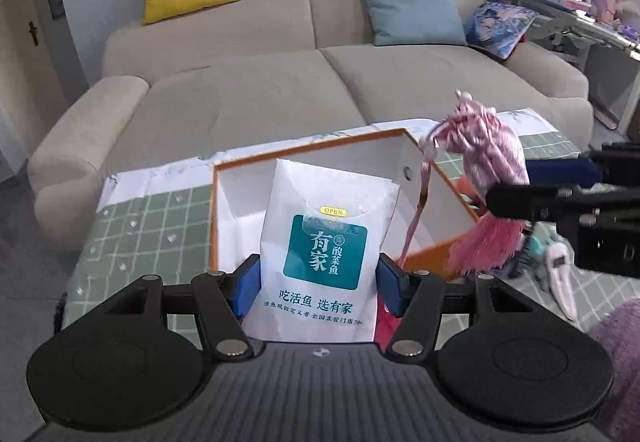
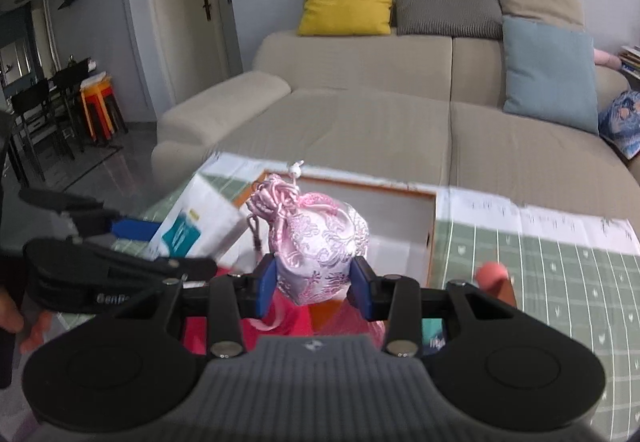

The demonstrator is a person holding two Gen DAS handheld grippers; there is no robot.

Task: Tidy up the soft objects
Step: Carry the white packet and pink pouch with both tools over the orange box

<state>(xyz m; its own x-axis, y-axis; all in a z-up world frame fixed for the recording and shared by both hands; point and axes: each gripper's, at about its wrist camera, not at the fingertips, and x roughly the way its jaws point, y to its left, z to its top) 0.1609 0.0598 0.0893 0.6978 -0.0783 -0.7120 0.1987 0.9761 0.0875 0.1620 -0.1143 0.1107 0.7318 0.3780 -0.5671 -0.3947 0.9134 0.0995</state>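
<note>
The white paper packet w/ a teal label (image 1: 320, 242) is pinched upright between the blue pads of the left gripper (image 1: 318, 284), held level over the near edge of the orange-rimmed white cardboard box (image 1: 436, 178); its top half is seen against the box interior. The right gripper (image 2: 314, 282) is clamped on the lower sides of a pink brocade drawstring pouch (image 2: 320, 242), carried upright, knotted cord on top, just in front of the box's near right corner. In the left view the pouch's tassel (image 1: 486, 242) hangs below the right gripper's fingers. The box sits on a green grid-pattern tablecloth (image 2: 540, 282), w/ a beige fabric sofa (image 1: 260, 90) behind. More soft items lie on the cloth at right, too blurred to be identified.
</note>
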